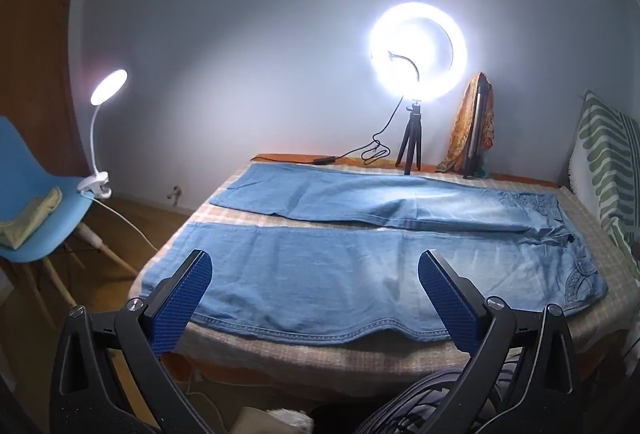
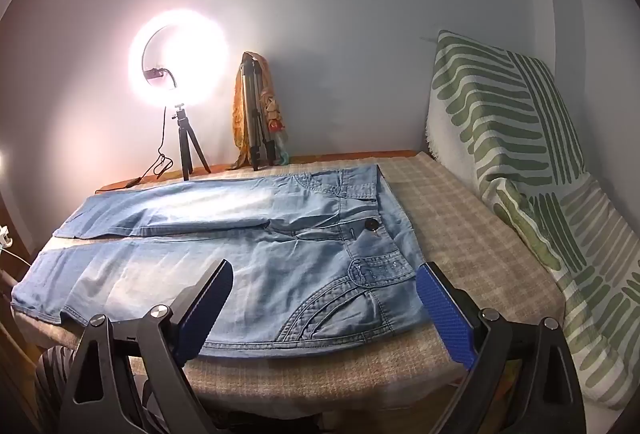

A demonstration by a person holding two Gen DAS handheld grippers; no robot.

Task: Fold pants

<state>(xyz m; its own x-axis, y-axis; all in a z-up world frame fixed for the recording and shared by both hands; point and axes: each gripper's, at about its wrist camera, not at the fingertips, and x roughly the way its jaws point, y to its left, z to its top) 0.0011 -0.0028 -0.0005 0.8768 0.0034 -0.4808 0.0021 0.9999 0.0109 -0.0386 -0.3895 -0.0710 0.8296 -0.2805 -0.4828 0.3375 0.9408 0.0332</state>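
Light-blue denim jeans (image 1: 320,266) spread flat, legs parallel, on checked woven bedcover (image 2: 460,218). Left gripper (image 1: 316,298) and right gripper (image 2: 324,310): ribbed blue jaws wide open, holding nothing.

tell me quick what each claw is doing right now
Left claw: open, empty, above the pants.
Right claw: open, empty.

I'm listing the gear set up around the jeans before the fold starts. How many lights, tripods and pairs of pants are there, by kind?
Lights: 2, ring light and clip lamp
Tripods: 2, black mini tripod under the ring light, silver folded tripod against the wall
Pants: 1, jeans
Total: 5
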